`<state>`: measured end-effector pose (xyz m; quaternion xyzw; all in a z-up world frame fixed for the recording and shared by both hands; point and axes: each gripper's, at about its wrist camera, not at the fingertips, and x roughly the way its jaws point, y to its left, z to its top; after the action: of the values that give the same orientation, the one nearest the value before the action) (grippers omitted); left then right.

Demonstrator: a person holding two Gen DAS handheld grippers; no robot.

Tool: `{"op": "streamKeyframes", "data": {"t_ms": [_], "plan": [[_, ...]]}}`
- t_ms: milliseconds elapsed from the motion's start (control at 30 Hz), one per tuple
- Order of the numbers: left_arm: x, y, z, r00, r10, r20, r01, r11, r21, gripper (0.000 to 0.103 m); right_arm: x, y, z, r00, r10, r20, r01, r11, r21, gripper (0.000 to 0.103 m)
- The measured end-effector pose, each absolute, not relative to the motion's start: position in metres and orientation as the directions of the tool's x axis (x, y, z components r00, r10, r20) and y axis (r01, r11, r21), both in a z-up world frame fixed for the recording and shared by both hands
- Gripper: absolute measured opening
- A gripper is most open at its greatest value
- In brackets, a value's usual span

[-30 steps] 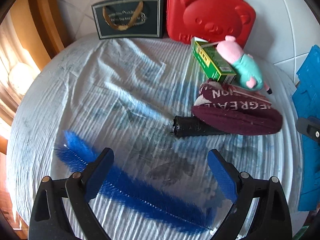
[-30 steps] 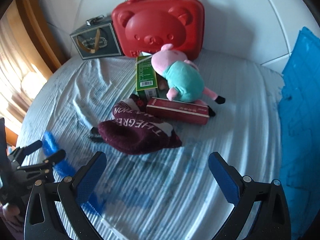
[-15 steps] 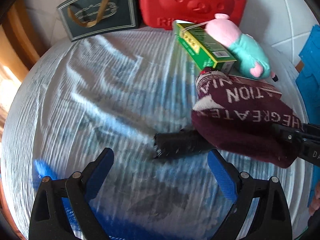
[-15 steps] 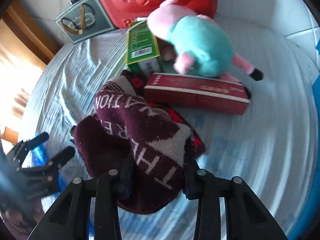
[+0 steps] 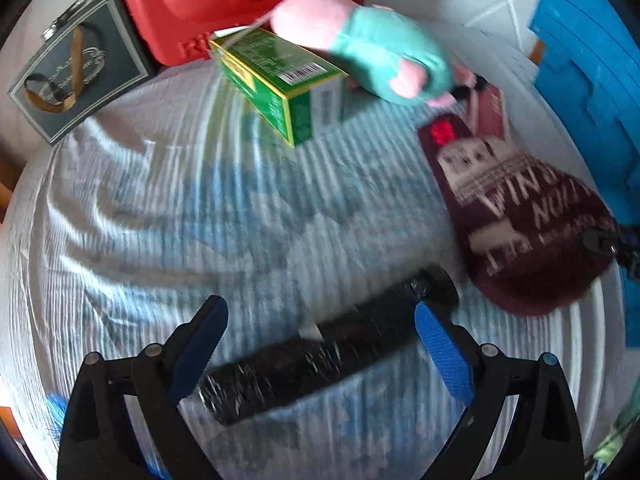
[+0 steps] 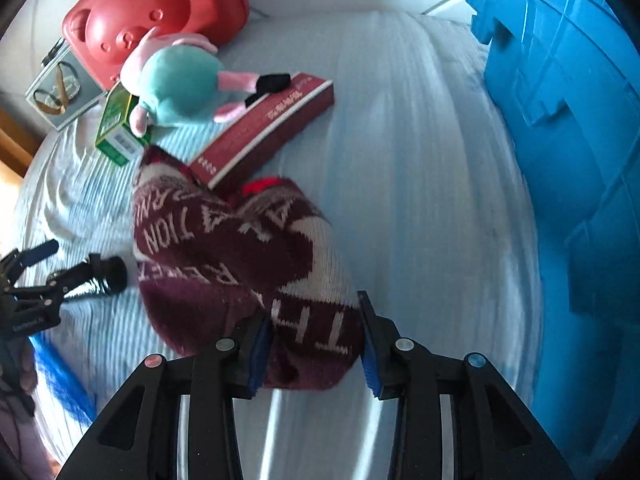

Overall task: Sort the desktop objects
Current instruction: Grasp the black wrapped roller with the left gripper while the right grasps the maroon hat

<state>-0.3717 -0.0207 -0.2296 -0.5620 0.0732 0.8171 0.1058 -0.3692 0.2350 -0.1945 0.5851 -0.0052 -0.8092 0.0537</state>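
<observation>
my right gripper (image 6: 312,340) has its fingers (image 6: 258,354) pinching the near end of the maroon knit hat (image 6: 240,256); the pads press the wool on both sides, and they're easing apart a bit w/ the hat between them. hat is my landmark: it lies on the desk (image 6: 420,200), which has a pale ribbed cloth over it.

my left gripper (image 5: 320,340) is spread wide, fingers (image 5: 200,340) either side of a black cylinder (image 5: 320,352) wrapped in crinkly film, not touching it as far as i can tell. cylinder lies slantwise, its far end just beside the hat's brim, left of the hat in the right wrist view.

near-left of the hat, at the desk edge, a blue feather (image 6: 60,380), partly hidden.

just past the hat, touching its far end, a dark red flat box (image 6: 272,128). further left of that a green carton (image 5: 280,84), tilted. a pink & teal plush pig (image 6: 176,84) lies over both, its legs on the red box.

behind those, furthest from the hat, a red bear-face case (image 6: 152,16) stands upright, w/ a dark gift box (image 5: 76,68) w/ tan ribbon beside it on the left.

right of the hat, well apart, a blue plastic crate (image 6: 560,160).
</observation>
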Motion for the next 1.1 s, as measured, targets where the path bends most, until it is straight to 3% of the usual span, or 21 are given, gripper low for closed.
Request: {"op": "streamKeyframes", "data": {"t_ms": [133,167,233,300,367,500,700,1033,1100], "plan": [[-0.354,-0.016,-0.249,-0.322,-0.048,-0.945,-0.289,-0.946,0.147,0.096,-0.363,0.232,-0.196,-0.301,-0.092,-0.949,0.094,-0.993,0.066,0.043],[-0.352,-0.021,-0.25,-0.329,-0.029,-0.944,-0.272,-0.954,0.124,0.093,-0.363,0.229,-0.198,-0.299,-0.096,-0.949,0.094,-0.993,0.071,0.048],[-0.354,-0.034,-0.25,-0.317,0.0,-0.949,-0.208,-0.976,0.07,0.072,-0.361,0.229,-0.197,-0.299,-0.113,-0.948,0.095,-0.992,0.088,0.061],[-0.361,-0.048,-0.248,-0.308,0.041,-0.95,-0.106,-0.994,-0.008,0.057,-0.359,0.229,-0.196,-0.303,-0.123,-0.945,0.098,-0.99,0.098,0.089],[-0.365,-0.061,-0.248,-0.297,0.052,-0.953,0.003,-0.998,-0.056,0.048,-0.359,0.229,-0.192,-0.315,-0.128,-0.94,0.099,-0.99,0.101,0.098],[-0.359,-0.077,-0.245,-0.269,0.042,-0.962,0.162,-0.983,-0.088,0.038,-0.362,0.23,-0.184,-0.334,-0.129,-0.934,0.094,-0.99,0.104,0.103],[-0.358,-0.06,-0.247,-0.266,-0.032,-0.964,0.093,-0.996,0.007,0.039,-0.368,0.233,-0.197,-0.314,-0.131,-0.94,0.094,-0.99,0.107,0.103],[-0.397,-0.061,-0.249,-0.291,-0.015,-0.957,0.1,-0.995,-0.015,0.041,-0.391,0.205,-0.211,-0.299,-0.139,-0.944,0.161,-0.983,0.094,0.103],[-0.394,-0.059,-0.248,-0.302,-0.016,-0.953,0.09,-0.996,-0.012,0.035,-0.393,0.194,-0.217,-0.311,-0.121,-0.943,0.192,-0.979,0.062,0.103]]}}
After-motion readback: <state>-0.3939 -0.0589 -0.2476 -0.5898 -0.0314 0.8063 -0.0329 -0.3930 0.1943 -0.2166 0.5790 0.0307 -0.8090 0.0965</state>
